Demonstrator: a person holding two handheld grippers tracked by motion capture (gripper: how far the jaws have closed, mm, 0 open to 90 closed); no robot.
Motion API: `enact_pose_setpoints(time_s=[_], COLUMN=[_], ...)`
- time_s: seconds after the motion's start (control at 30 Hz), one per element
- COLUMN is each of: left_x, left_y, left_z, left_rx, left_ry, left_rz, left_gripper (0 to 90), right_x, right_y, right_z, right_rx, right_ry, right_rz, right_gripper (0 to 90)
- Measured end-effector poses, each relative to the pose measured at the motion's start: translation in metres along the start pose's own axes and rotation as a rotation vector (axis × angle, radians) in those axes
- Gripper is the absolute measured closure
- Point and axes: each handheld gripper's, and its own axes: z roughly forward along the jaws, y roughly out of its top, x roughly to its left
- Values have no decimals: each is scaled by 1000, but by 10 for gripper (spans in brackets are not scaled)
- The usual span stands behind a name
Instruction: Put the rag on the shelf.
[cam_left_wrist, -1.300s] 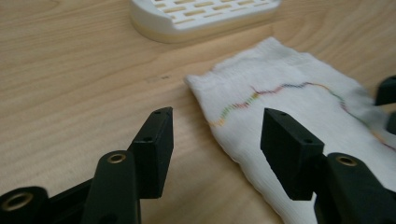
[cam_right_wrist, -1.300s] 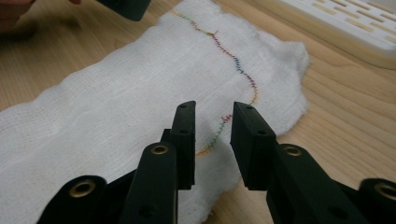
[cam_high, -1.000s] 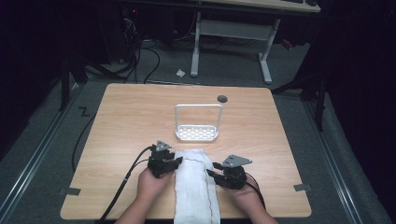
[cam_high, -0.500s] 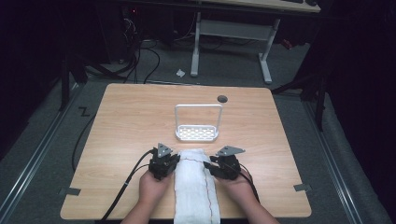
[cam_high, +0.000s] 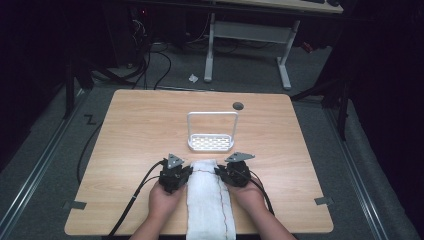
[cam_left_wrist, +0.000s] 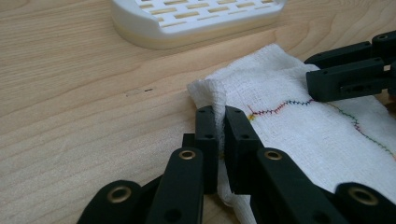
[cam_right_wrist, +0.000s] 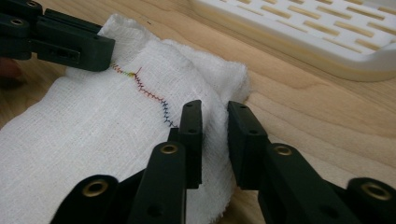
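White cloth (cam_high: 209, 200) lies on the near part of the wooden table (cam_high: 130, 130) in the high view, reaching the near edge. The left gripper (cam_high: 175, 175) is at its left far corner and the right gripper (cam_high: 232, 172) at its right far corner. A white rack (cam_high: 212, 132) stands just beyond the cloth.

In the left gripper view, the left gripper (cam_left_wrist: 220, 126) has its jaws pressed together on the raised edge of the cloth (cam_left_wrist: 299, 126). A coloured zigzag seam (cam_left_wrist: 280, 108) runs across the fabric.

In the right gripper view, the right gripper (cam_right_wrist: 215, 123) has the cloth's (cam_right_wrist: 93, 130) folded edge between its jaws. They are nearly together, but I cannot tell if they really pinch it.
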Motion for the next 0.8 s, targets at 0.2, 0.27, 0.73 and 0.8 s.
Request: enact_pose_setpoints(time_s=[0.2, 0.27, 0.73, 0.8], left_x=[1, 0, 3, 3], left_y=[0, 0, 5, 9], left_z=[0, -1, -12, -15], left_rx=[-5, -13, -123, -148], left_ry=[0, 5, -30, -31], left_rz=[-8, -6, -26, -25], left_gripper=[848, 847, 859, 859], right_x=[-2, 1, 7, 7], right_y=[0, 1, 9, 12], right_z=[0, -2, -23, -25], right_rx=[-4, -18, -138, -142], right_ry=[15, -3, -15, -9], right_rz=[1, -15, -39, -38], right_gripper=[837, 837, 837, 836])
